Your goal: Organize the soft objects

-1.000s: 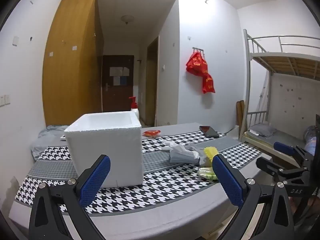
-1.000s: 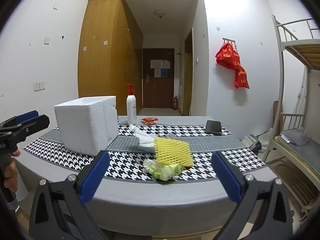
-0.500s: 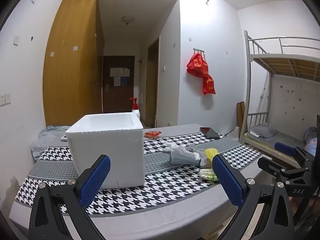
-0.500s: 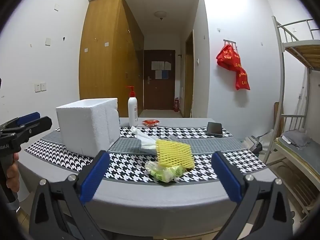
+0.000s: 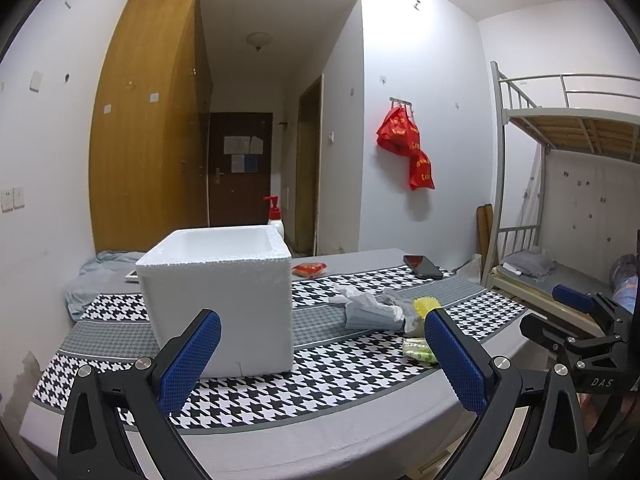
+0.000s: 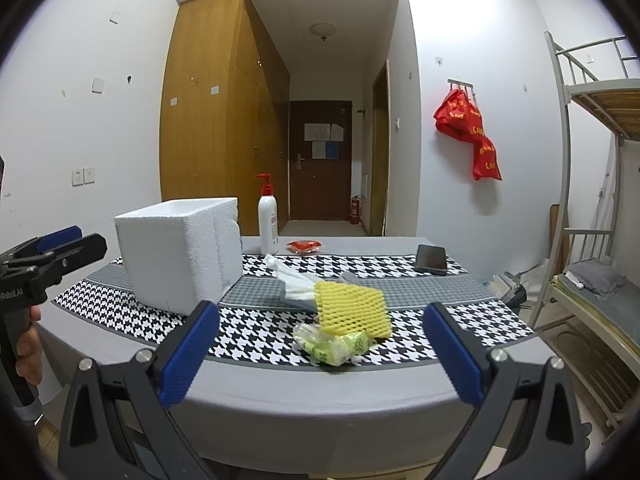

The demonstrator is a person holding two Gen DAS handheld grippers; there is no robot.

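A white foam box (image 5: pixel 224 300) (image 6: pixel 180 252) stands open-topped on the left of the table. To its right lies a pile of soft things: a yellow foam net (image 6: pixel 352 308) (image 5: pixel 426 304), a clear bag with green packets (image 6: pixel 332 344) (image 5: pixel 418 350), white tissue (image 6: pixel 288 276) and a grey cloth (image 5: pixel 370 314). My left gripper (image 5: pixel 320 360) is open, held before the table's near edge facing the box. My right gripper (image 6: pixel 320 354) is open too, in front of the pile, with nothing between its fingers. Each gripper shows at the edge of the other's view.
The table (image 6: pixel 328 396) has a black-and-white houndstooth runner. At the back stand a pump bottle (image 6: pixel 267 224), a red packet (image 6: pixel 304 245) and a dark phone (image 6: pixel 431 258). A bunk bed (image 5: pixel 560 184) is on the right; red bags (image 6: pixel 468 128) hang on the wall.
Both cameras have risen slightly and edged towards the table; the box and pile sit a little lower in view. Nothing on the table has moved.
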